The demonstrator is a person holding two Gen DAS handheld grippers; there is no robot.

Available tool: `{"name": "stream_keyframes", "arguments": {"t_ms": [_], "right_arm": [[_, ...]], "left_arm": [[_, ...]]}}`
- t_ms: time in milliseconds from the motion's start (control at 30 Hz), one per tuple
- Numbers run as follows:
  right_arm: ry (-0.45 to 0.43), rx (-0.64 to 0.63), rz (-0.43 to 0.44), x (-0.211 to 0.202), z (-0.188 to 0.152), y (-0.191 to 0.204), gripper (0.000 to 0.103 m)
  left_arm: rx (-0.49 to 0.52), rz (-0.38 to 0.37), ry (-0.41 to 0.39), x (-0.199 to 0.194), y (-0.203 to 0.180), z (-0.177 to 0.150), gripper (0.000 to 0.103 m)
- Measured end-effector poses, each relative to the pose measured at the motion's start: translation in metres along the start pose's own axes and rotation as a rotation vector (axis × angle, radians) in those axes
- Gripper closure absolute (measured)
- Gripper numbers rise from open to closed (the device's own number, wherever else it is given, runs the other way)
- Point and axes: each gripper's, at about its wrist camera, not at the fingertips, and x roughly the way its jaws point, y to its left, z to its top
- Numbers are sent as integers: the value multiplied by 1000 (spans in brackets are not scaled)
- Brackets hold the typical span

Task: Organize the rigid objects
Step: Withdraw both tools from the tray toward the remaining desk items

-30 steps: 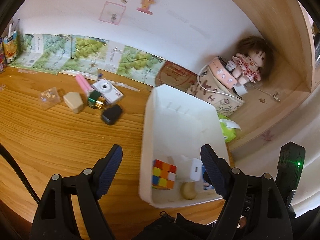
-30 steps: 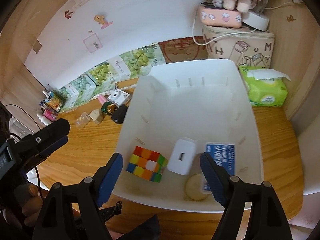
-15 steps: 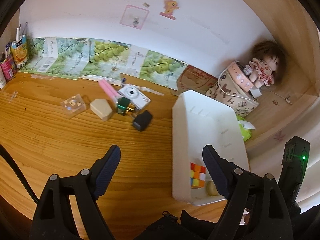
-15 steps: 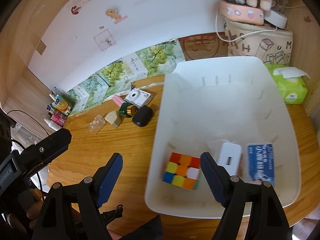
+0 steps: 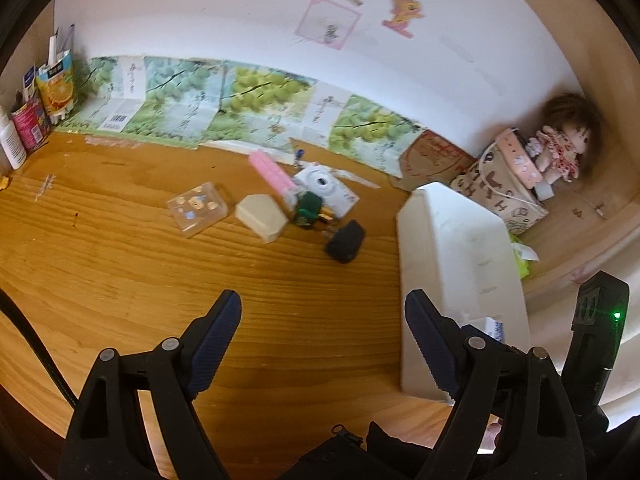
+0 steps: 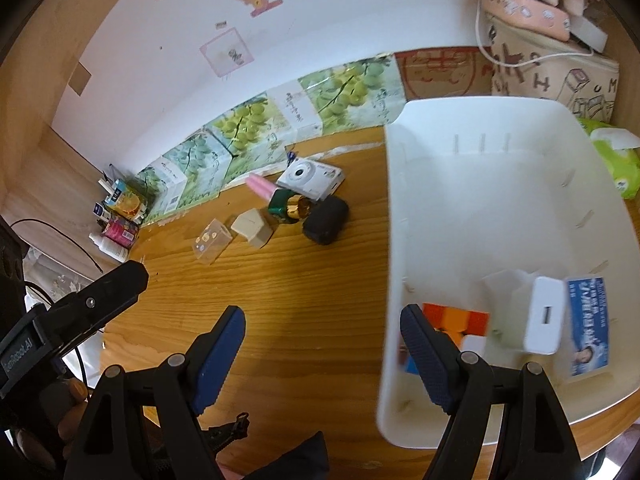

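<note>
Both grippers, left (image 5: 322,326) and right (image 6: 322,340), hang spread and empty; the black case (image 5: 345,241) lies straight ahead, nearest the left.

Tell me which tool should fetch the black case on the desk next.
Left, probably. The left tool is open, empty and faces the black case over bare desk; the right tool straddles the white bin's wall.

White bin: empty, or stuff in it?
Not empty. The white bin holds a colour cube, white charger and blue card.
</note>
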Motion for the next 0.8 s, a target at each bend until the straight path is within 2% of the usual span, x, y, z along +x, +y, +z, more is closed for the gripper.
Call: {"name": "stream_keyframes", "arguments": {"t_ms": [233,367,567,800], "right_arm": [[68,28,9,33,-1,25,23],[98,60,10,49,0,36,23],[138,123,8,75,5,47,23],[168,176,8,104,18,55,23]], "left_arm": [[-39,58,33,13,38,10,17],[-23,97,48,23,54,17,17],[58,151,81,43,73,36,17],[204,221,152,74,88,58,17]]}}
